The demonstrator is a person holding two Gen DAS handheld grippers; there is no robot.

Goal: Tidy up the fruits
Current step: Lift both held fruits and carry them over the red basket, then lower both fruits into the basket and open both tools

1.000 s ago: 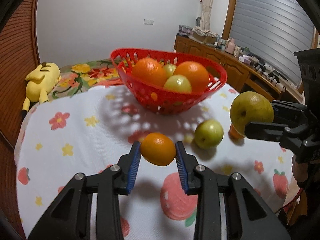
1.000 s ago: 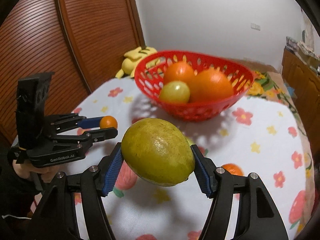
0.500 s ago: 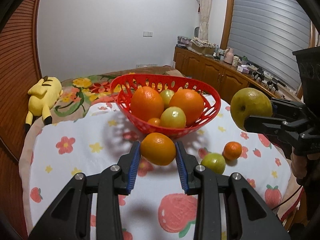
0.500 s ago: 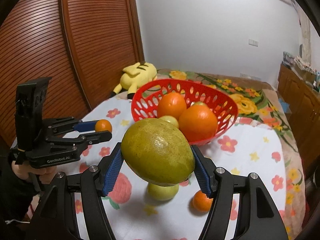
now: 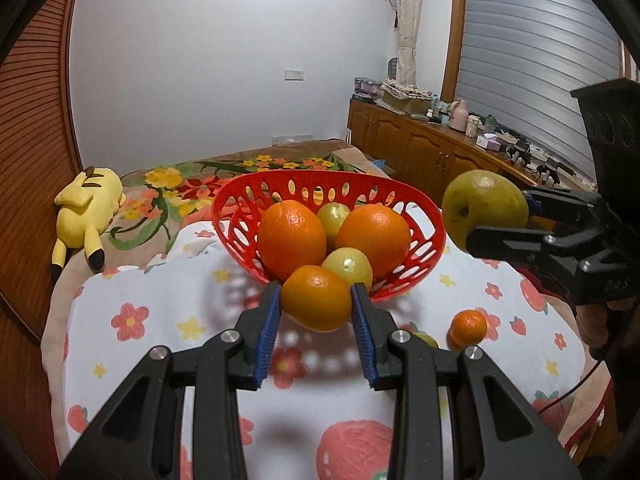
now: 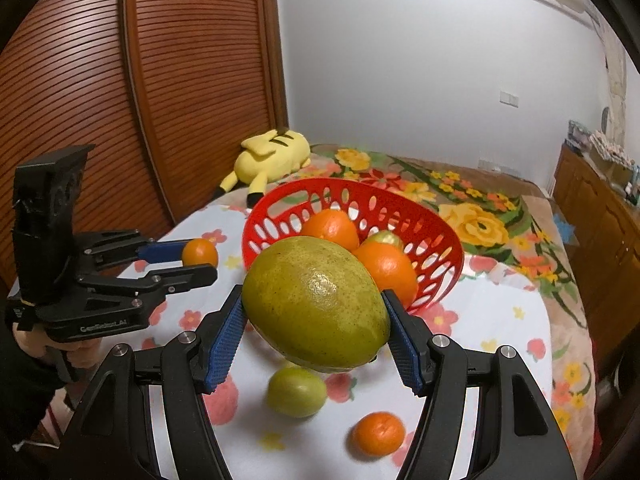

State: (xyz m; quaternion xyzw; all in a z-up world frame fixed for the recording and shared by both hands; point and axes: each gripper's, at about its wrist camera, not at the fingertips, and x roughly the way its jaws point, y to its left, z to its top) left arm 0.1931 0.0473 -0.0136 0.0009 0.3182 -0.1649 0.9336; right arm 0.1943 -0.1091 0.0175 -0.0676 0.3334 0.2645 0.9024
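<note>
Ahead of both tongs sits the red basket [image 5: 424, 216]; the right tongs [image 6: 316, 320] clamp a big, probably heavy, firm pear [image 6: 316, 304] across its middle, the left tongs [image 5: 316, 308] a lighter, slick-skinned orange [image 5: 316, 298].

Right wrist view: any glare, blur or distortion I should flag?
Right wrist view: a specular highlight sits on the large green fruit; the loose small green fruit below looks soft. Left wrist view: fisheye bends the wall edges; the red basket casts dappled shadows on the cloth.
</note>
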